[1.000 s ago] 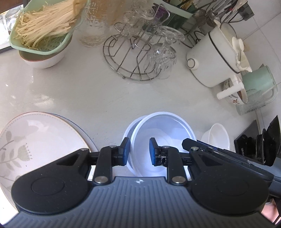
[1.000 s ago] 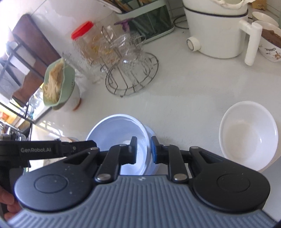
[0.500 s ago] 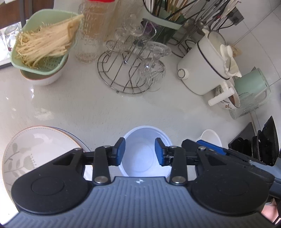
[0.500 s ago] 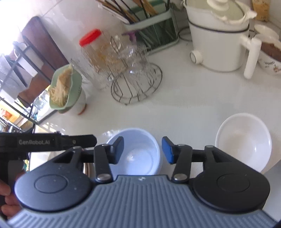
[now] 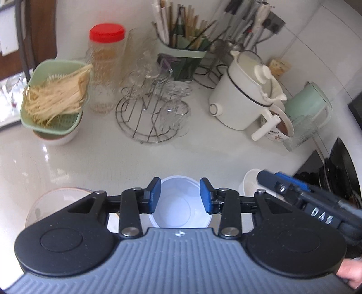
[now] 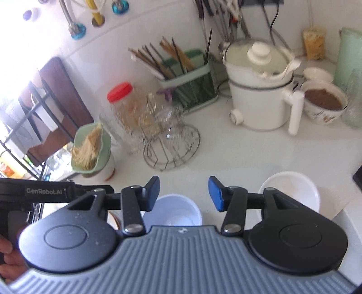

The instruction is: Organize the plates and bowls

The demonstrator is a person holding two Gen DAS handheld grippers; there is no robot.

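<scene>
Your left tool (image 5: pixel 180 195) and right tool (image 6: pixel 183 194) both hover with jaws parted and nothing between the pads, having just been opening. The pale blue bowl (image 5: pixel 179 204) sits on the white table (image 5: pixel 113 158) below them, the patterned plate (image 5: pixel 45 205) beside it, a white bowl (image 6: pixel 291 187) near.

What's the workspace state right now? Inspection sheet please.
Surface: white counter, glossy.
Job's things: pale blue bowl on the counter; white bowl to its right; floral plate to its left.
Clutter: wire glass rack, red-lidded jar, green strainer, white pot, chopstick holder.
Grippers: left gripper and right gripper open, empty, jaws just opened.
Cables: black cord on the wall.
Surroundings: tiled wall.
</scene>
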